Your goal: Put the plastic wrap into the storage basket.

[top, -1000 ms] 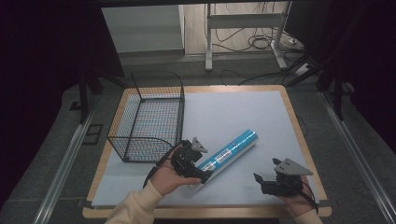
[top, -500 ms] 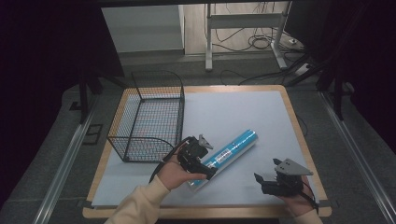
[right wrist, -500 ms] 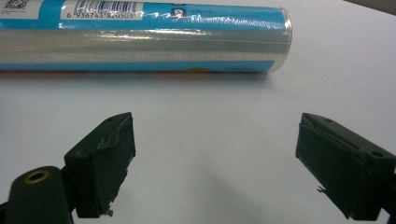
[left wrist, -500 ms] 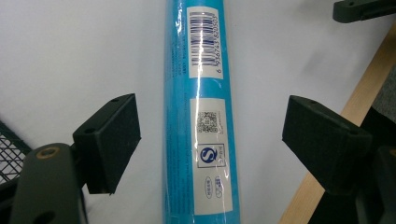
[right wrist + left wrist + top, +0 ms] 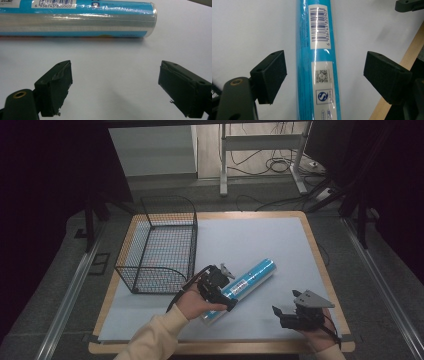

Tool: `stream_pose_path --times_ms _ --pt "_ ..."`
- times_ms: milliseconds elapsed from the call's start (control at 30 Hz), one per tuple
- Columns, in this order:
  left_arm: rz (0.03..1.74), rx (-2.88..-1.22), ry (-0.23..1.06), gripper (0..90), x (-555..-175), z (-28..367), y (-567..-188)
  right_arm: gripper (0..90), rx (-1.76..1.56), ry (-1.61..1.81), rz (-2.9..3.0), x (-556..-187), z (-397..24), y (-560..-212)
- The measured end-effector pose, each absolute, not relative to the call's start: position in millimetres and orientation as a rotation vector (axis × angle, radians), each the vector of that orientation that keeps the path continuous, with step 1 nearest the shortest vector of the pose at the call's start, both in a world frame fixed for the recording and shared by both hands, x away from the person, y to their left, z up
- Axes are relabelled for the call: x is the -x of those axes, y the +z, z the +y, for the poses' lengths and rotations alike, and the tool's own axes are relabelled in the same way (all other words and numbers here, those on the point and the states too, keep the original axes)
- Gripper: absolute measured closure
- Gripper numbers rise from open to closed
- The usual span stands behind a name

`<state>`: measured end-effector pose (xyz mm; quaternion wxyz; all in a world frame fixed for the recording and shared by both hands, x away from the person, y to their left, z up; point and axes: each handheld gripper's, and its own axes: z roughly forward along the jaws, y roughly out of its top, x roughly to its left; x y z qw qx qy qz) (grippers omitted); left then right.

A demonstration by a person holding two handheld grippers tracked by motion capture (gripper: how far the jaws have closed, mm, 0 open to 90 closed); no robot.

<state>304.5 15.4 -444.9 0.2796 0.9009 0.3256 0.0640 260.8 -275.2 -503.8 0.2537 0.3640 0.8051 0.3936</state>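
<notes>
i had the left claw (image 5: 324, 75) spread wide astride the blue tube (image 5: 318, 62), right of the wire basket (image 5: 157, 245) on the counter (image 5: 260, 240). right claw (image 5: 115, 85) released, nr the tube's end. risk imo: round tube rolls if jaws close off-centre.

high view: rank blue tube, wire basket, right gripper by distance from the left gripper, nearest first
1. blue tube: lies directly under the left gripper, between its open jaws.
2. wire basket: to its left, up the table.
3. right gripper: at the table's near right.

black wire basket (image 5: 159, 245) on white mat (image 5: 250, 240), cables (image 5: 280, 165) behind, perhaps power leads
</notes>
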Motion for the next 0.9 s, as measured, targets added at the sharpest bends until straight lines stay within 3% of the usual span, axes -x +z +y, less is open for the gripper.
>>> stream_pose_path --times_ms 900 --pt "0.862 -2.504 0.149 17.9 -332 -14 -451 12.4 -0.985 1.076 2.184 -261 -277 -503"
